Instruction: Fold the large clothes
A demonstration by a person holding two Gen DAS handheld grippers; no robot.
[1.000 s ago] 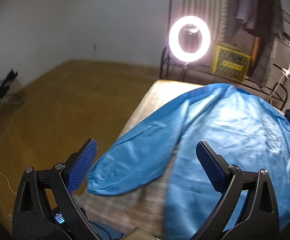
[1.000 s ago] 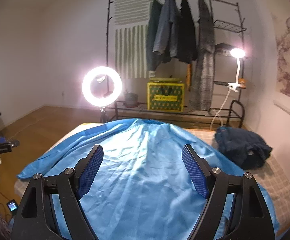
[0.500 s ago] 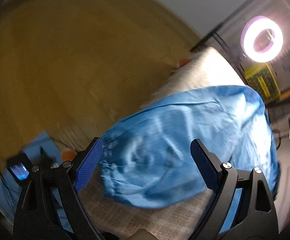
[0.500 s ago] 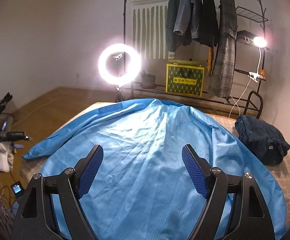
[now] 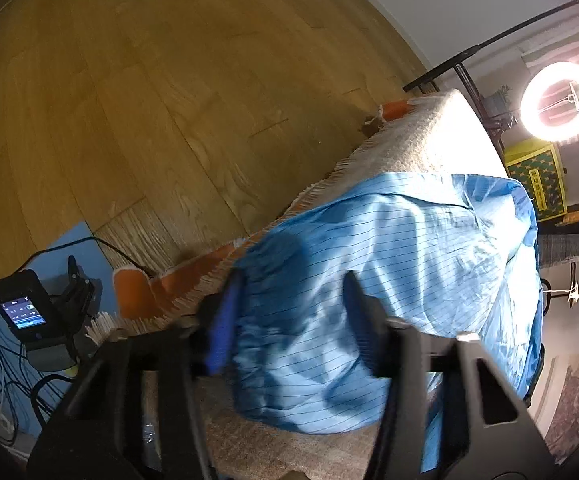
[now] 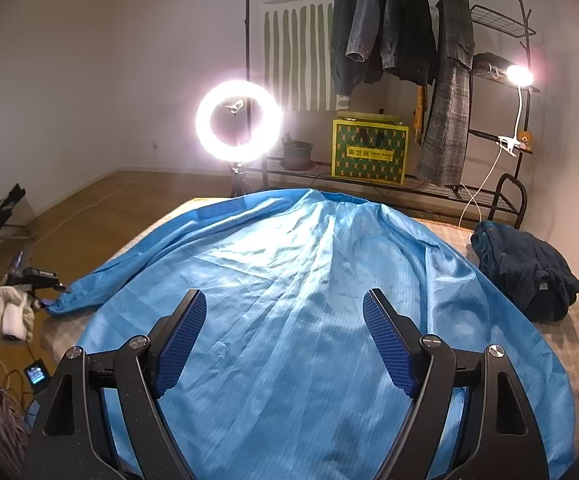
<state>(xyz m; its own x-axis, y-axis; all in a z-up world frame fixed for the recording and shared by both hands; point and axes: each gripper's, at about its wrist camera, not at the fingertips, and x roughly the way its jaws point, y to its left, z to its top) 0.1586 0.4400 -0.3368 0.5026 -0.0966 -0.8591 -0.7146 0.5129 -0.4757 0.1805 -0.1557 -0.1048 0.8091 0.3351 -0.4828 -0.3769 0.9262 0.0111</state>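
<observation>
- My left gripper (image 5: 289,316), jaws apart and gripping nothing, straddles the sleeve cuff (image 5: 289,344) at the bed's (image 5: 429,136) left edge.
- The blue coat (image 6: 309,300) lies flat, collar away.
- My right gripper (image 6: 281,344) hovers released over its middle.
- Left is nearer that sleeve.

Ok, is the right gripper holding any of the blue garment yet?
No: the right gripper is open above the blue garment, with no cloth pinched between its blue pads.
</observation>
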